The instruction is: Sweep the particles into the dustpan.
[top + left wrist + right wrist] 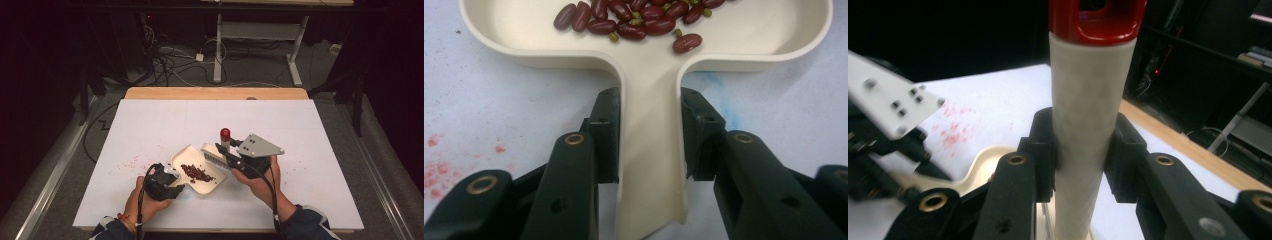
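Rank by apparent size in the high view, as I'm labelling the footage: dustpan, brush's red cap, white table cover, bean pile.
1. white table cover
2. dustpan
3. bean pile
4. red cap

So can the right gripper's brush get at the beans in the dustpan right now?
Probably yes: the right gripper holds the brush at the open rim of the dustpan, and nothing lies between it and the beans.
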### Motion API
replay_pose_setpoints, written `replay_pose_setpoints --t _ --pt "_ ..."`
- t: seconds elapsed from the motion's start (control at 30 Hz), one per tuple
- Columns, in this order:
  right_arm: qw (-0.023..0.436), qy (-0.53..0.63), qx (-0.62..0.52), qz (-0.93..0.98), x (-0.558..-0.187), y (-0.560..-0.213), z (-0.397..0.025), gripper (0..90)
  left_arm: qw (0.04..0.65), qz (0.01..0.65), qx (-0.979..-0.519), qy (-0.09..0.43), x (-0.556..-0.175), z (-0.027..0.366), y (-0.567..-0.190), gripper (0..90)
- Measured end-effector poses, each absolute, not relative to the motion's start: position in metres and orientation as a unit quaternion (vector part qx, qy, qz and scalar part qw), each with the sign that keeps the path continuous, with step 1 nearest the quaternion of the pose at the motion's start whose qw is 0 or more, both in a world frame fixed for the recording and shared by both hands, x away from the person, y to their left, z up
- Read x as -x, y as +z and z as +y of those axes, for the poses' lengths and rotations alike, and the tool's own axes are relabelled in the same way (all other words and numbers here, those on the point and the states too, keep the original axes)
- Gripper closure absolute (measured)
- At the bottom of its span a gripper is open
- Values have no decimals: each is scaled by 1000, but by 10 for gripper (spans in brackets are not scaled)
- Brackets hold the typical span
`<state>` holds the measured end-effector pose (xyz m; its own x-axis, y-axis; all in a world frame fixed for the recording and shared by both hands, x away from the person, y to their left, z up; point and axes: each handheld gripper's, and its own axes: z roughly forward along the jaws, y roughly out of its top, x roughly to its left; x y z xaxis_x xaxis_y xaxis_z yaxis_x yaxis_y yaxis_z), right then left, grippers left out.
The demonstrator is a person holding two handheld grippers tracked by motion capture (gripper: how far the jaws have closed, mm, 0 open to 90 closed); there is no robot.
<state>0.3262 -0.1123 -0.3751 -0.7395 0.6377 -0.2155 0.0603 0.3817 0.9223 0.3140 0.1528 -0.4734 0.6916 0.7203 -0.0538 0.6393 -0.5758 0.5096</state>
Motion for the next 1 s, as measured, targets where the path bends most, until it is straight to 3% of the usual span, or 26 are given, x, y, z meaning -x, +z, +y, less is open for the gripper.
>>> replay_pose_setpoints --t 0.3,0.6,1.0 --pt "267 518 -229 779 -346 -390 -74 696 271 413 -866 77 -317 160 -475 626" --pt "246 527 -210 786 -338 -392 -45 696 273 435 -853 88 -318 162 -474 619" --pt "234 542 -219 777 -339 -388 -41 696 279 455 -839 103 -321 171 -474 637"
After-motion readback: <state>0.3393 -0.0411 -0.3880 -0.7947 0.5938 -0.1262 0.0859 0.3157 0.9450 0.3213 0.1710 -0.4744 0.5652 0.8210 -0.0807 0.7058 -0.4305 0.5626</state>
